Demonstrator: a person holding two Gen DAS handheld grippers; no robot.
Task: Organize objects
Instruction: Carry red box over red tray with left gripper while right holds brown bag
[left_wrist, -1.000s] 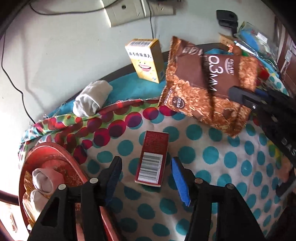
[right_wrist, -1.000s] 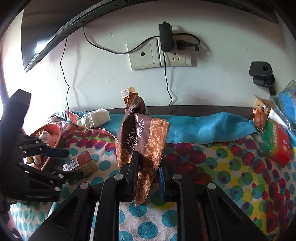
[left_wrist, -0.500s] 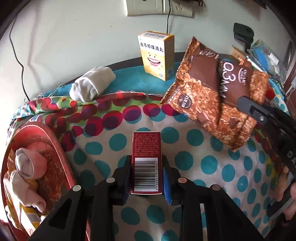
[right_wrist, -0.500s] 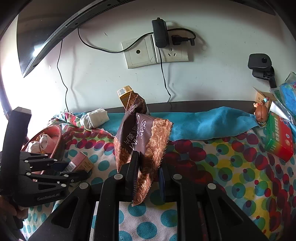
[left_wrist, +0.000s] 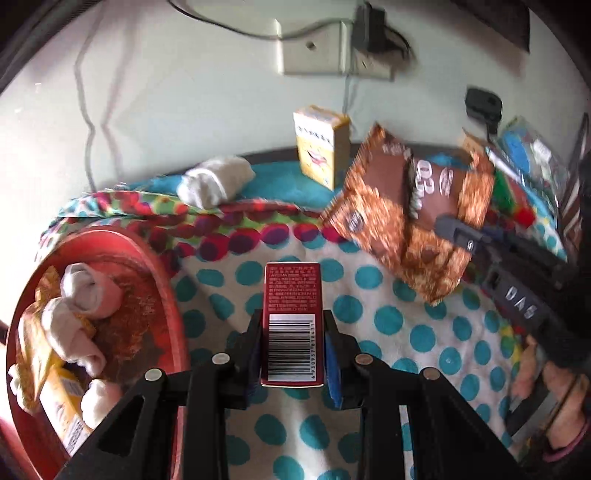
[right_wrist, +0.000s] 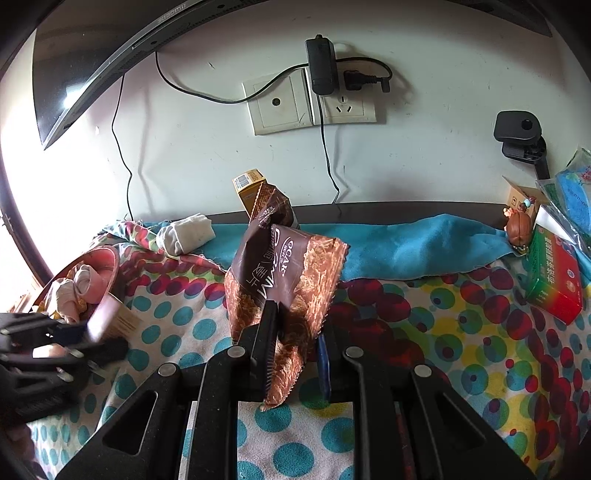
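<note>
Jaws, left: your left gripper (left_wrist: 291, 350) has just closed on the red carton (left_wrist: 292, 325), pads pressed to its long sides, barcode panel facing up toward you. Carton is narrow, dark red, white barcode label at its near end, fine print beyond.

Jaws, right: your right gripper (right_wrist: 295, 343) is clamped on the brown snack bag (right_wrist: 284, 280), held upright by its lower edge, crinkled foil, "OCAK" print.

Surface: polka-dot cloth (left_wrist: 406, 332), teal dots near, red dots farther, teal towel (right_wrist: 406, 247) along the back.

Also present: red tray (left_wrist: 166, 280) of rolled socks at left; rolled white sock (left_wrist: 214, 181); yellow box (left_wrist: 321, 147) upright by the wall; green box (right_wrist: 554, 280) at right.

Room: white wall, socket plate (right_wrist: 314, 103), monitor (right_wrist: 92, 55) upper left.

Open cloth lies between carton and bag.
</note>
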